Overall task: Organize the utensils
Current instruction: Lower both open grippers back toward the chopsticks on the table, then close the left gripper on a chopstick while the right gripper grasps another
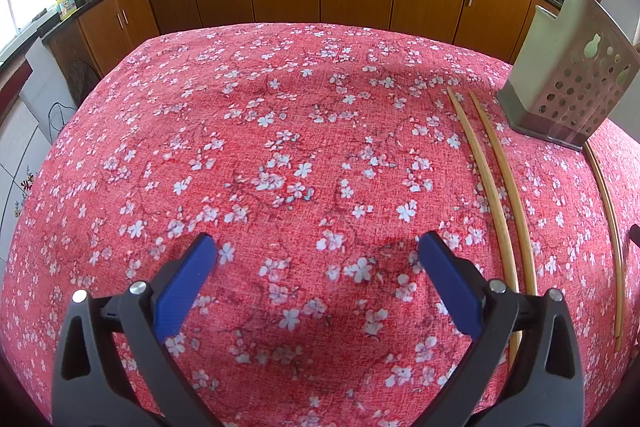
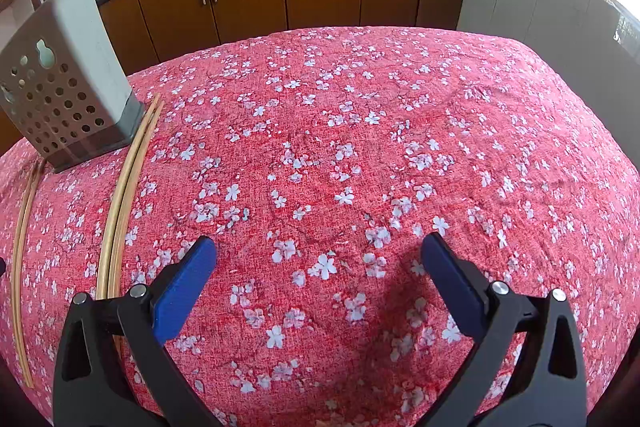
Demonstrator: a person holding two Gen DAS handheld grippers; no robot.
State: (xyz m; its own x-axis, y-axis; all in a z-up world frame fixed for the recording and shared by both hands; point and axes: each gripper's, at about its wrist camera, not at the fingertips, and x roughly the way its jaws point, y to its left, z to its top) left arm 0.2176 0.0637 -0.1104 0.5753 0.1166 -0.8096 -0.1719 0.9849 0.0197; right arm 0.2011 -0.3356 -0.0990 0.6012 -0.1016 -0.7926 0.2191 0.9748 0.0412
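Both the left gripper (image 1: 318, 251) and the right gripper (image 2: 319, 253) hover low over the table (image 1: 280, 147), jaws spread wide and holding nothing, each aimed forward across the floral cloth. The chopsticks (image 1: 496, 187) lie flat just beside the perforated utensil holder (image 1: 568, 83), one more pair reaching out from its base. Thin sticks flat on soft cloth could roll or slip from a pinch, and a careless reach might knock the holder.

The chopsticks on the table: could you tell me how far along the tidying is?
Nothing looks done yet: three chopsticks lie flat on the cloth beside the perforated holder. Nothing is in hand; the left tool and right tool are open and empty. All chopsticks remain.
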